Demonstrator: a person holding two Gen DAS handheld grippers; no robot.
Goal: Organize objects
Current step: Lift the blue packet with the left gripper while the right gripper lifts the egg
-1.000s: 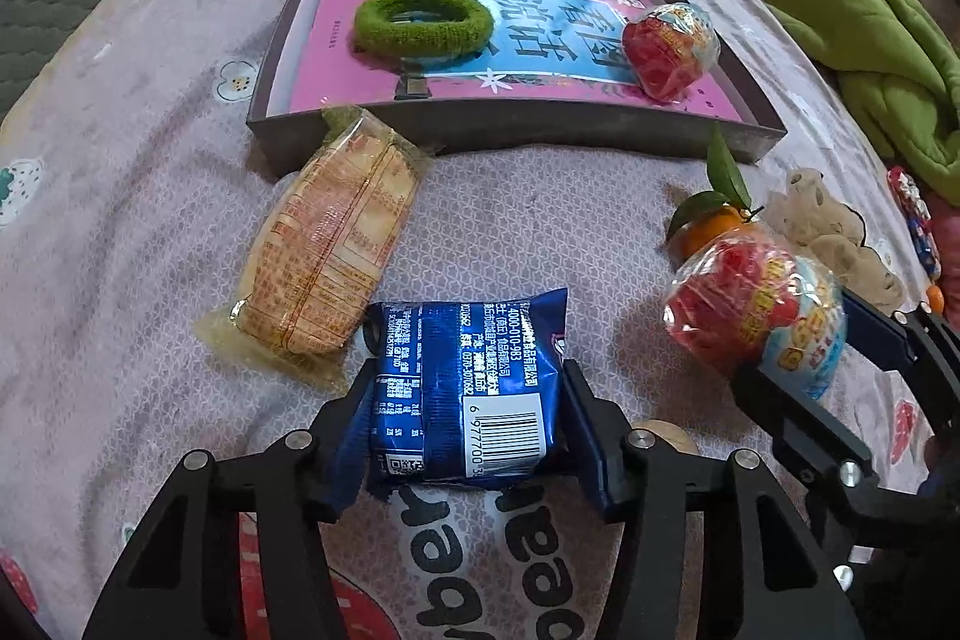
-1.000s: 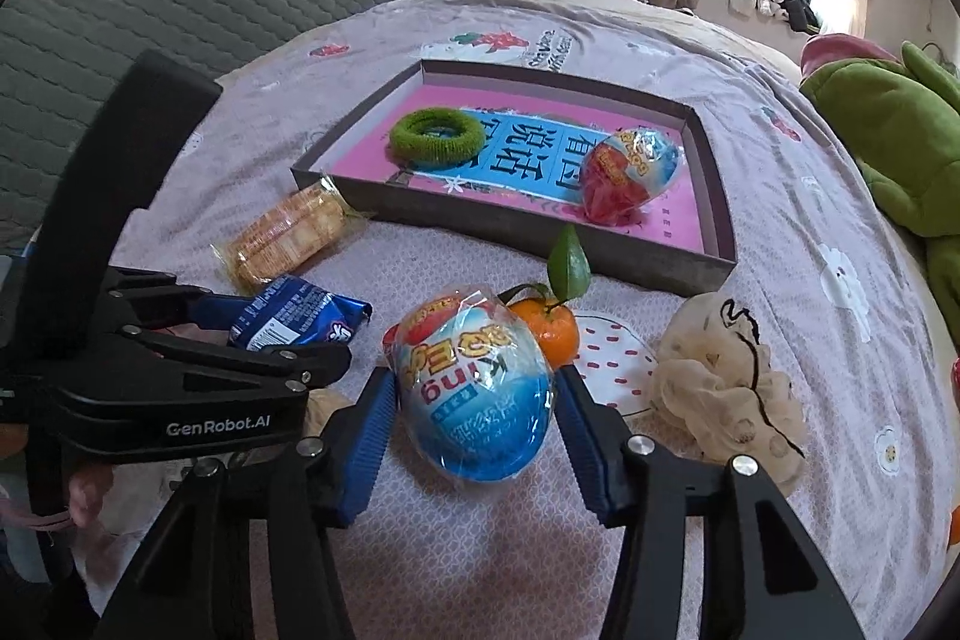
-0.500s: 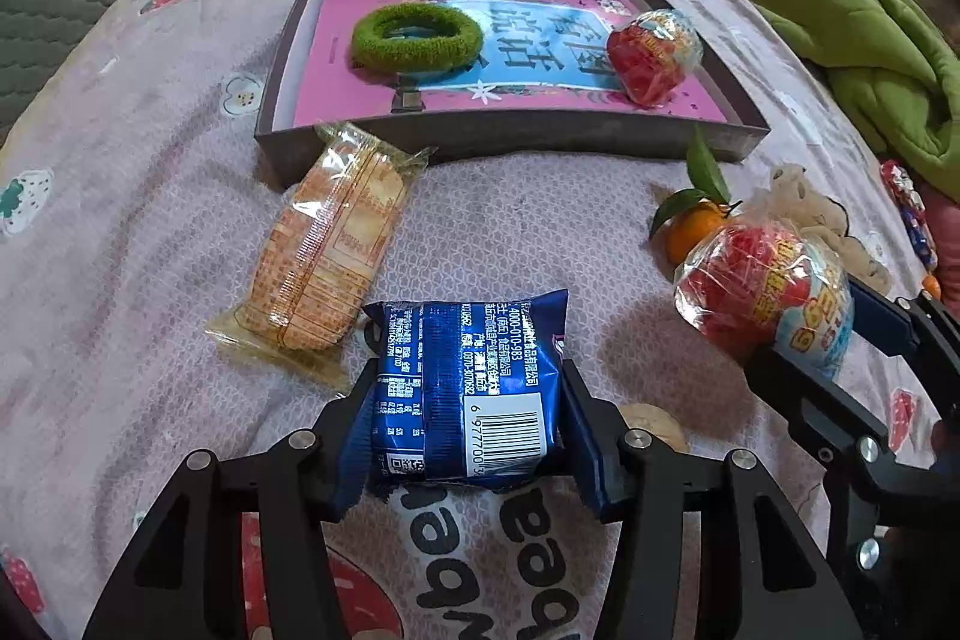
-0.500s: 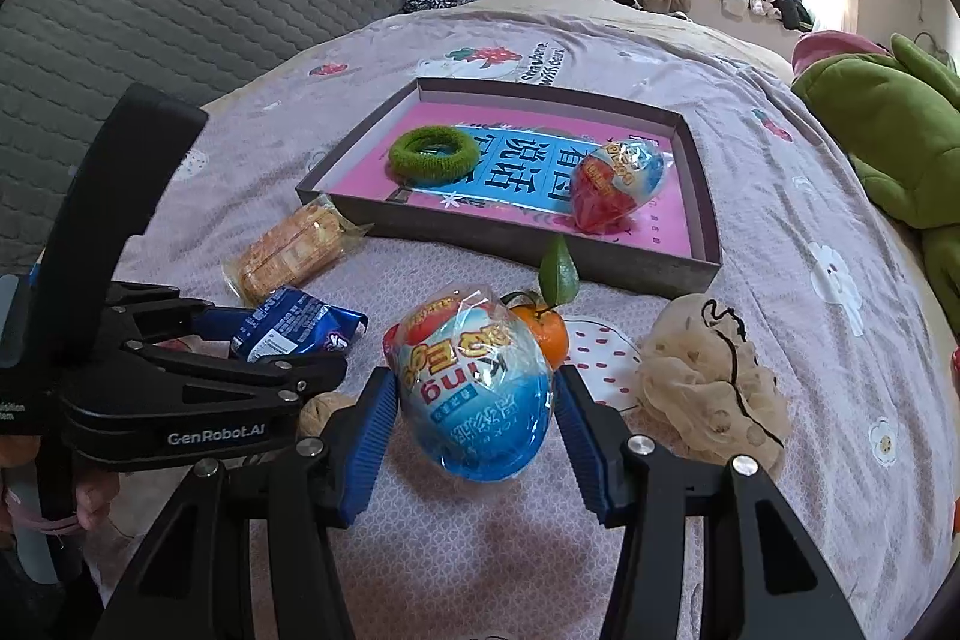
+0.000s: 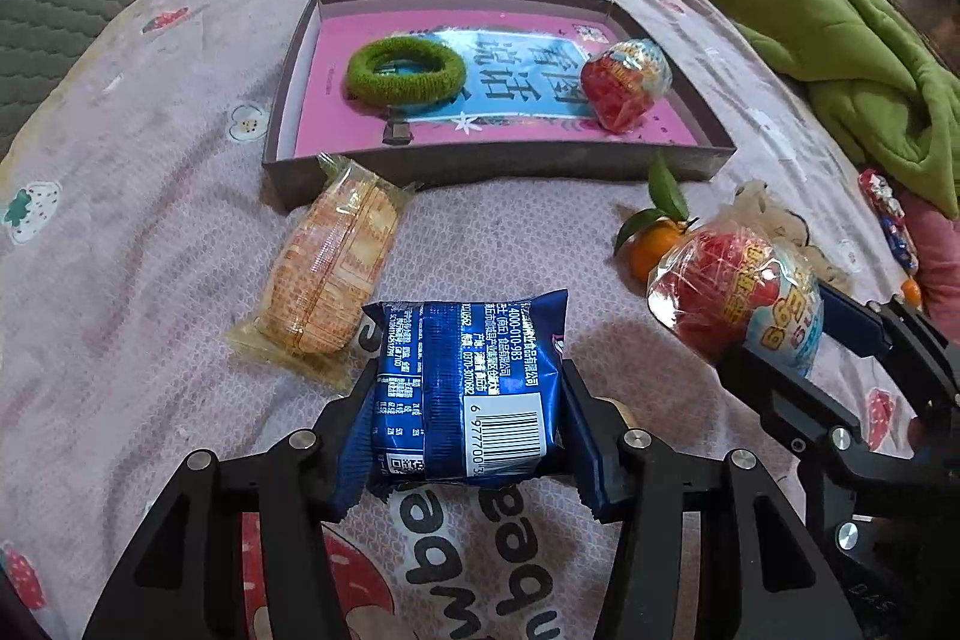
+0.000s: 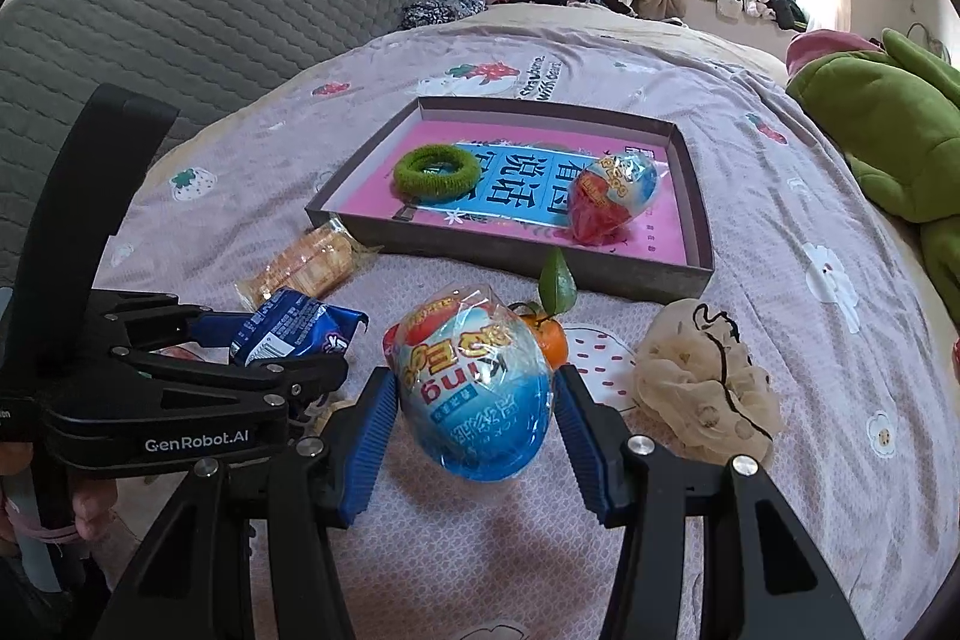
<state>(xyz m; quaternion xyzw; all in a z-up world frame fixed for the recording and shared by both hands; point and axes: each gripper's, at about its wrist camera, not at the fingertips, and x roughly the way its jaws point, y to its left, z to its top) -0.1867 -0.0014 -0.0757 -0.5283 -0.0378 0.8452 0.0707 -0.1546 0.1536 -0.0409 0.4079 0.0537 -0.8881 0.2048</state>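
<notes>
Pinching a blue packet (image 5: 471,388), the left gripper (image 5: 468,430) holds it clear of the bedspread (image 5: 150,232) in front of the tray (image 5: 480,163), while the right gripper (image 6: 474,436) clamps a wrapped egg (image 6: 474,388), also short of the tray. Inside the tray lie a green ring (image 5: 405,73) and a second egg (image 5: 627,85); a biscuit pack (image 5: 330,274), a tangerine (image 5: 657,244) and a mesh pouch (image 6: 702,382) wait just before its near wall. Both loads look mid-carry, so the next move is likely forward over that wall, then release onto bare tray floor.
</notes>
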